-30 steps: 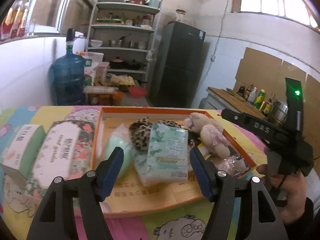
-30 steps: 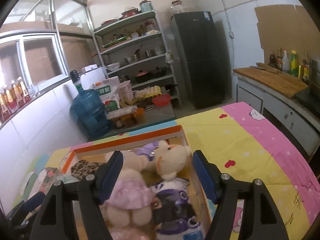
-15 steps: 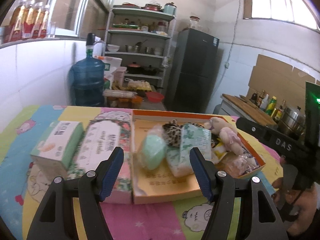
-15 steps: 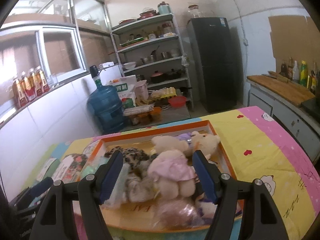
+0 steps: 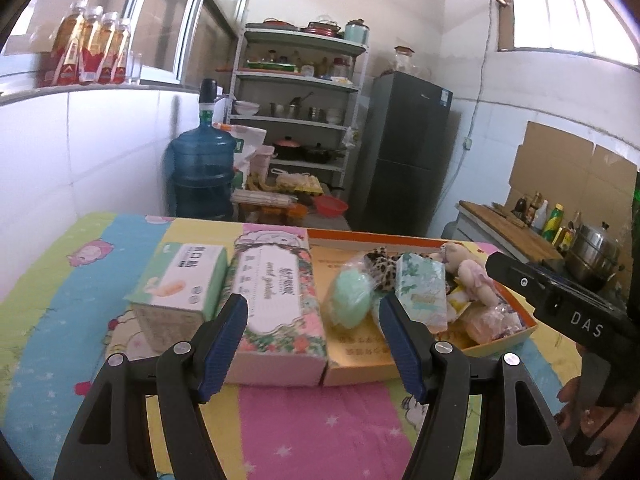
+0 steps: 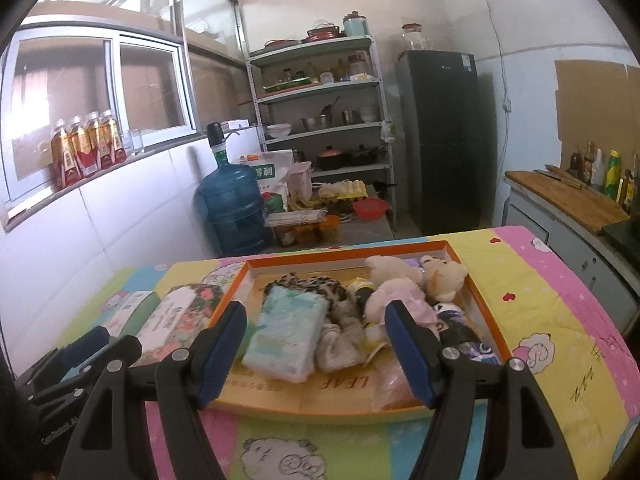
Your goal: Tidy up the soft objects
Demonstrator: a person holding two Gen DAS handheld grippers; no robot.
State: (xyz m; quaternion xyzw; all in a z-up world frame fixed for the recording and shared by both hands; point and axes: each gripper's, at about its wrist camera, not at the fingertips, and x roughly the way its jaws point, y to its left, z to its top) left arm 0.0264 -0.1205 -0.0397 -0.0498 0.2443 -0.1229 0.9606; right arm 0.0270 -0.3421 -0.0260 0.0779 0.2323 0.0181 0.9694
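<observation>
An orange-rimmed shallow box (image 5: 360, 236) (image 6: 344, 250) lies on the cartoon-print cloth. Inside it are a green round pack (image 5: 352, 298), a pale tissue pack (image 5: 422, 288) (image 6: 290, 332), a leopard-print cloth (image 6: 316, 286) and plush bears (image 5: 468, 270) (image 6: 404, 284). Left of the box lie a floral tissue box (image 5: 276, 300) (image 6: 176, 316) and a green-white box (image 5: 184, 280). My left gripper (image 5: 314, 344) hangs open and empty, short of the floral box. My right gripper (image 6: 316, 354) is open and empty too, short of the orange box's near edge.
Behind the table stand a blue water jug (image 5: 204, 176), a metal shelf rack (image 5: 300, 120) with pots and a dark fridge (image 5: 404, 152). A counter with bottles (image 6: 600, 172) runs along the right wall. Bottles (image 5: 90, 48) line the window ledge on the left.
Both grippers have drawn back from the orange box, which now looks smaller and farther. The two boxes left of it have come fully into the left wrist view. Both jaws stayed equally wide.
</observation>
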